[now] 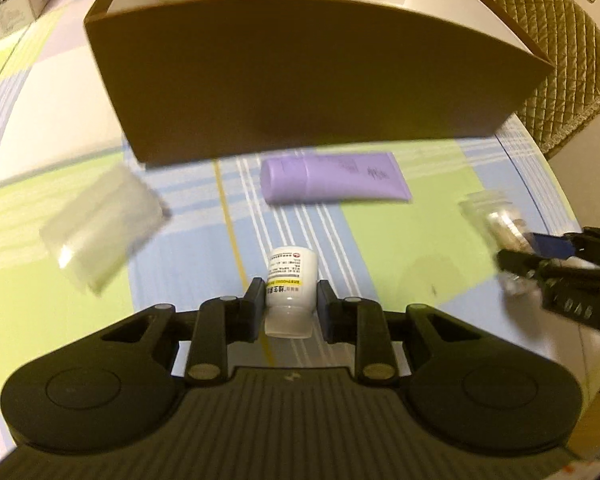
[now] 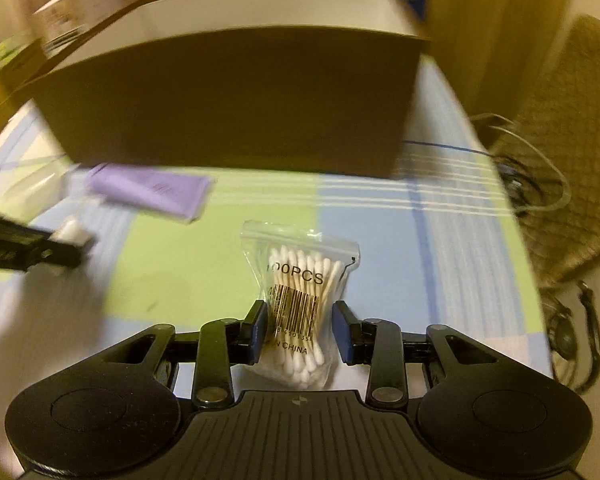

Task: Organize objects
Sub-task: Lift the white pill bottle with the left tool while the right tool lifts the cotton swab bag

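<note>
My left gripper (image 1: pixel 289 294) is shut on a small white medicine bottle (image 1: pixel 290 280), held above the checked tablecloth. My right gripper (image 2: pixel 300 320) is shut on a clear bag of cotton swabs (image 2: pixel 300 300); it also shows at the right edge of the left wrist view (image 1: pixel 516 256). A brown open box (image 1: pixel 300 80) with a white inside stands ahead of both grippers; it also shows in the right wrist view (image 2: pixel 236 100). A purple tube (image 1: pixel 332 178) lies flat just in front of the box, and shows blurred in the right wrist view (image 2: pixel 152 190).
A clear plastic packet (image 1: pixel 100 224) lies on the cloth at the left. A quilted chair back (image 1: pixel 560 60) stands past the table's right edge. Cables (image 2: pixel 540 184) and a strap hang beside the table on the right.
</note>
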Demonstrator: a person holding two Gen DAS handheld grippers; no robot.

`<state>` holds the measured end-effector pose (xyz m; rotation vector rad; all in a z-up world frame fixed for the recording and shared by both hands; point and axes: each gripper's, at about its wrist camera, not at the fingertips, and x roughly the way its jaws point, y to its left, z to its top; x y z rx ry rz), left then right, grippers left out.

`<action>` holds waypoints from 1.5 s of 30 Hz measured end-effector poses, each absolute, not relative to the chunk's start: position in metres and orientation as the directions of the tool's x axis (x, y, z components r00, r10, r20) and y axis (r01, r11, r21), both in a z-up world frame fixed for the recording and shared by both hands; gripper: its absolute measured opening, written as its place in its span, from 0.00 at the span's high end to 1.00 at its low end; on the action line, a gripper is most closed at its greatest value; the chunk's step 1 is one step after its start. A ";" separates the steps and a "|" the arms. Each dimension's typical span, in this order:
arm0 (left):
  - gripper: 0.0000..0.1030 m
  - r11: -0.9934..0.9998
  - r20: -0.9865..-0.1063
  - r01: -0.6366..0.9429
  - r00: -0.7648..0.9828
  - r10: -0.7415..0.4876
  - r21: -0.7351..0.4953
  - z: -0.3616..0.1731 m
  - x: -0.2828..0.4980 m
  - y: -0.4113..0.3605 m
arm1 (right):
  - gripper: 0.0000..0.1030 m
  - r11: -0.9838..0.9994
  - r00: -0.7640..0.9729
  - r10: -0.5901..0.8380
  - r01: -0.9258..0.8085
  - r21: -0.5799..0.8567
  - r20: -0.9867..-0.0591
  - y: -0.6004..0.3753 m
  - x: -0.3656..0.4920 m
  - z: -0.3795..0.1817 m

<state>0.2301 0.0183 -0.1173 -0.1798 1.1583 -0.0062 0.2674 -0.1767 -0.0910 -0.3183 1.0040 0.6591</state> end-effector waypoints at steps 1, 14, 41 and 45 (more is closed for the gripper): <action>0.78 0.985 -0.913 -0.089 0.394 -0.103 -0.149 -0.117 0.226 0.016 | 0.68 0.740 0.346 0.379 -0.671 0.056 -0.858 -0.175 0.262 -0.091; 0.77 0.984 -0.918 -0.108 0.387 -0.089 -0.141 -0.113 0.211 -0.001 | 0.46 0.699 0.294 0.425 -0.708 0.104 -0.856 -0.171 0.239 -0.092; 0.78 0.986 -0.896 -0.102 0.438 -0.076 -0.133 -0.085 0.207 -0.004 | 0.82 0.676 0.280 0.512 -0.714 0.180 -0.812 -0.167 0.235 -0.070; 0.78 0.984 -0.882 -0.109 0.465 -0.075 -0.140 -0.072 0.210 -0.002 | 0.82 0.667 0.280 0.543 -0.717 0.204 -0.791 -0.164 0.239 -0.057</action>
